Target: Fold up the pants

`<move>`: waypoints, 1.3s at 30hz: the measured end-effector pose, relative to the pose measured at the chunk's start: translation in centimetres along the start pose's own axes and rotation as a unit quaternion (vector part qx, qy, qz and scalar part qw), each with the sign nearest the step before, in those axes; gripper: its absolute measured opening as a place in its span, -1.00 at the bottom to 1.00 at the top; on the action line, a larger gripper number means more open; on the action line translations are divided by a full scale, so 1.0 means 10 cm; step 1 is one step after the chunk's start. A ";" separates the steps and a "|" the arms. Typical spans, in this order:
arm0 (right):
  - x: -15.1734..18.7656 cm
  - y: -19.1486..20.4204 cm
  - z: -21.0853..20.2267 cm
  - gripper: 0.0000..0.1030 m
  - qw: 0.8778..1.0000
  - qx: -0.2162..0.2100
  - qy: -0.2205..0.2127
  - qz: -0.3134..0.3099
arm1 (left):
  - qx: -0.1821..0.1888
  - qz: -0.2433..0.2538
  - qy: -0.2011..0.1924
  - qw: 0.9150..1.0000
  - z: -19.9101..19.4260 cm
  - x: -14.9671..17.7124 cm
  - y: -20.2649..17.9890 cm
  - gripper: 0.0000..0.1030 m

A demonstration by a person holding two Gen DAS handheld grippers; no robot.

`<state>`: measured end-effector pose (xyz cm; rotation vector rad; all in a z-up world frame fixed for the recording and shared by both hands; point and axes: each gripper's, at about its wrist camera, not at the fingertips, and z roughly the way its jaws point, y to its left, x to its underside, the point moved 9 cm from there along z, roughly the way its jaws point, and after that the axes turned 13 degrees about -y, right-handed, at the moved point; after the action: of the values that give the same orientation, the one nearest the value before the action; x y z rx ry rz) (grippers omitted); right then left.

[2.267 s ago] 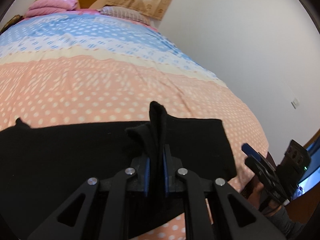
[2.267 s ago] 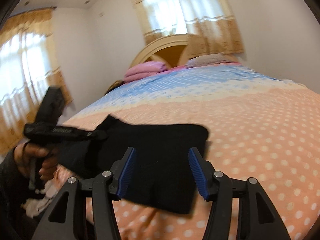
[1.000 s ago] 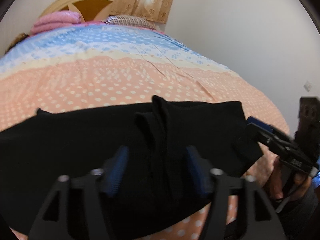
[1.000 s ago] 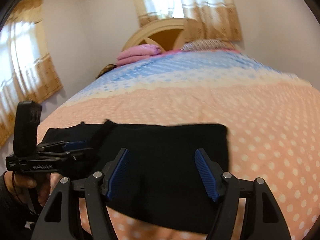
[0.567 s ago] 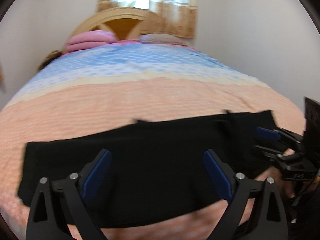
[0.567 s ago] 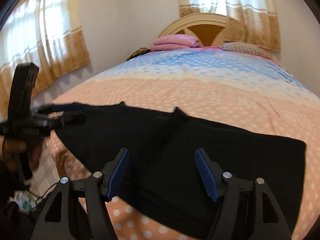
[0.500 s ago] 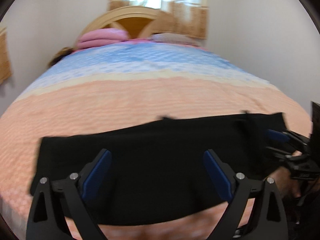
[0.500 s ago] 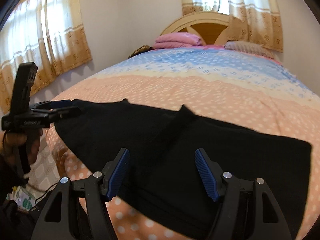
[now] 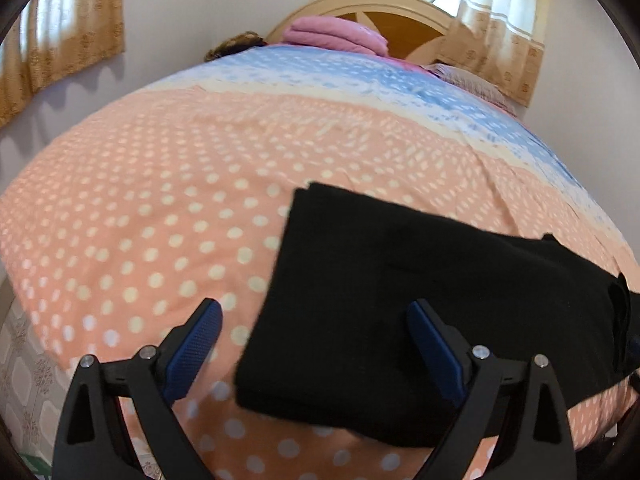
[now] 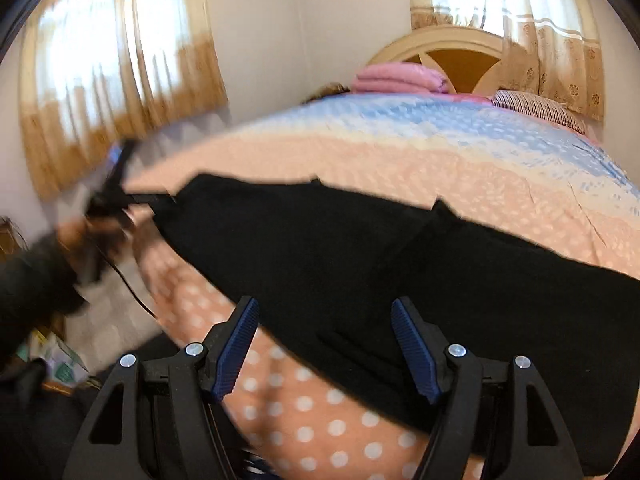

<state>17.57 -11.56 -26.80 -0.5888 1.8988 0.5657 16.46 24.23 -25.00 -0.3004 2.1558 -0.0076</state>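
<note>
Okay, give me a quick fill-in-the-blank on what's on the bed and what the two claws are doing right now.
1. The pants lying on the bedspread are ____ in colour.
2. The left claw has its jaws ____, gripping nothing.
3. The right claw hangs open above the pants and holds ____.
4. By the headboard sits a folded ____ blanket.

Missing words: black; open; nothing; pink

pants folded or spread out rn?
Spread: the black pants lie flat as one long strip across the polka-dot bedspread, ungripped. Whether they are doubled lengthwise, cannot tell.
</note>
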 end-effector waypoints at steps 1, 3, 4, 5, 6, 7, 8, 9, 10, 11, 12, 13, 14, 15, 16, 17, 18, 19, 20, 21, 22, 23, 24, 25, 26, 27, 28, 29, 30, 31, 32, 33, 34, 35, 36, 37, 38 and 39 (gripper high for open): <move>-0.04 -0.02 -0.06 0.38 1.000 0.005 -0.009 -0.003 | 0.000 0.003 -0.003 1.000 0.01 0.00 -0.02 0.87; -0.07 -0.06 -0.13 0.38 1.000 0.014 -0.017 -0.003 | 0.007 0.009 -0.010 1.000 0.01 0.00 -0.06 0.87; -0.06 -0.11 -0.17 0.38 1.000 0.019 -0.017 0.005 | 0.009 0.007 -0.010 1.000 0.01 -0.01 -0.07 0.87; -0.05 -0.14 -0.18 0.38 1.000 0.022 -0.017 0.011 | 0.013 0.003 -0.010 1.000 0.04 -0.04 -0.08 0.85; -0.02 -0.18 -0.20 0.38 0.999 0.025 -0.017 0.017 | 0.020 -0.005 -0.011 1.000 0.05 -0.05 -0.09 0.85; 0.01 -0.21 -0.22 0.38 0.999 0.031 -0.016 0.023 | 0.026 -0.011 -0.011 1.000 0.05 -0.07 -0.09 0.83; 0.05 -0.25 -0.22 0.38 0.999 0.038 -0.014 0.028 | 0.027 -0.015 -0.010 0.999 0.06 -0.09 -0.09 0.81; 0.09 -0.29 -0.22 0.38 0.998 0.043 -0.012 0.032 | 0.029 -0.019 -0.009 0.999 0.06 -0.09 -0.08 0.78; 0.10 -0.32 -0.20 0.38 0.998 0.047 -0.010 0.036 | 0.034 -0.024 -0.010 0.999 0.05 -0.10 -0.06 0.72; 0.11 -0.33 -0.19 0.38 0.998 0.049 -0.009 0.040 | 0.039 -0.027 -0.010 0.999 0.03 -0.10 -0.04 0.67; 0.11 -0.34 -0.18 0.38 0.998 0.050 -0.009 0.043 | 0.046 -0.030 -0.009 0.998 0.01 -0.10 -0.03 0.57; 0.11 -0.36 -0.21 0.38 0.998 0.050 -0.009 0.045 | 0.053 -0.032 -0.008 0.998 0.01 -0.11 -0.03 0.44; 0.11 -0.36 -0.22 0.38 0.998 0.049 -0.011 0.046 | 0.058 -0.032 -0.007 0.998 -0.01 -0.10 -0.03 0.38; 0.11 -0.35 -0.22 0.38 0.998 0.049 -0.012 0.045 | 0.059 -0.029 -0.007 0.998 -0.02 -0.10 -0.03 0.33; 0.11 -0.34 -0.22 0.38 0.998 0.049 -0.014 0.043 | 0.058 -0.024 -0.006 0.998 -0.02 -0.10 -0.02 0.29; 0.11 -0.34 -0.23 0.38 0.998 0.048 -0.014 0.042 | 0.058 -0.022 -0.005 0.998 -0.03 -0.09 -0.01 0.25; 0.11 -0.34 -0.22 0.38 0.998 0.048 -0.014 0.042 | 0.062 -0.021 -0.003 0.998 -0.03 -0.08 0.00 0.24; 0.11 -0.35 -0.22 0.38 0.998 0.048 -0.013 0.042 | 0.067 -0.020 -0.002 0.998 -0.01 -0.07 0.00 0.24; 0.13 -0.35 -0.21 0.38 0.998 0.049 -0.011 0.043 | 0.070 -0.019 -0.003 0.997 0.00 -0.07 0.01 0.24; 0.14 -0.35 -0.21 0.38 0.998 0.049 -0.010 0.043 | 0.073 -0.014 -0.005 0.997 0.02 -0.06 0.01 0.25; 0.15 -0.36 -0.20 0.38 0.998 0.049 -0.009 0.043 | 0.074 -0.011 -0.005 0.997 0.04 -0.06 0.01 0.26; 0.15 -0.36 -0.20 0.38 0.998 0.051 -0.008 0.042 | 0.073 -0.010 -0.007 0.997 0.04 -0.07 0.00 0.25; 0.15 -0.36 -0.21 0.38 0.998 0.051 -0.009 0.041 | 0.073 -0.007 -0.008 0.997 0.02 -0.08 -0.02 0.17; 0.15 -0.35 -0.22 0.38 0.998 0.052 -0.011 0.042 | 0.071 -0.002 -0.008 0.997 -0.01 -0.09 -0.04 0.03; 0.14 -0.35 -0.22 0.38 0.998 0.051 -0.013 0.043 | 0.072 -0.001 -0.008 0.997 -0.03 -0.10 -0.05 -0.04; 0.14 -0.35 -0.22 0.38 0.998 0.051 -0.014 0.043 | 0.082 -0.004 -0.007 0.997 -0.04 -0.10 -0.06 -0.28; 0.13 -0.36 -0.23 0.38 0.998 0.051 -0.015 0.044 | 0.090 -0.008 -0.004 0.996 -0.06 -0.11 -0.08 -0.41; 0.13 -0.37 -0.23 0.38 0.998 0.051 -0.015 0.045 | 0.089 -0.009 -0.003 0.996 -0.08 -0.10 -0.08 -0.44; 0.14 -0.37 -0.23 0.38 0.997 0.053 -0.015 0.045 | 0.086 -0.009 -0.005 0.996 -0.11 -0.11 -0.09 -0.47; 0.14 -0.38 -0.23 0.38 0.997 0.054 -0.014 0.045 | 0.084 -0.012 -0.007 0.996 -0.14 -0.12 -0.09 -0.50; 0.14 -0.39 -0.23 0.38 0.997 0.054 -0.014 0.045 | 0.086 -0.017 -0.011 0.996 -0.16 -0.15 -0.11 -0.51; 0.14 -0.40 -0.23 0.38 0.997 0.054 -0.015 0.045 | 0.089 -0.023 -0.015 0.996 -0.18 -0.17 -0.12 -0.53; 0.13 -0.40 -0.24 0.38 0.997 0.054 -0.015 0.045 | 0.092 -0.029 -0.020 0.995 -0.22 -0.20 -0.14 -0.54; 0.13 -0.41 -0.24 0.38 0.997 0.055 -0.017 0.046 | 0.094 -0.034 -0.025 0.995 -0.24 -0.22 -0.14 -0.54; 0.12 -0.41 -0.25 0.38 0.997 0.055 -0.018 0.046 | 0.102 -0.042 -0.031 0.993 -0.28 -0.26 -0.16 -0.55; 0.11 -0.40 -0.25 0.38 0.997 0.056 -0.019 0.046 | 0.116 -0.053 -0.039 0.991 -0.33 -0.31 -0.19 -0.55; 0.11 -0.41 -0.26 0.38 0.997 0.057 -0.021 0.047 | 0.126 -0.058 -0.044 0.989 -0.37 -0.34 -0.21 -0.55; 0.10 -0.42 -0.27 0.38 0.997 0.059 -0.022 0.047 | 0.137 -0.064 -0.050 0.987 -0.42 -0.38 -0.24 -0.55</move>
<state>17.98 -16.59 -27.30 -0.4087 1.9117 0.5178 15.57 22.30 -19.28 -0.2725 2.0019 -0.3524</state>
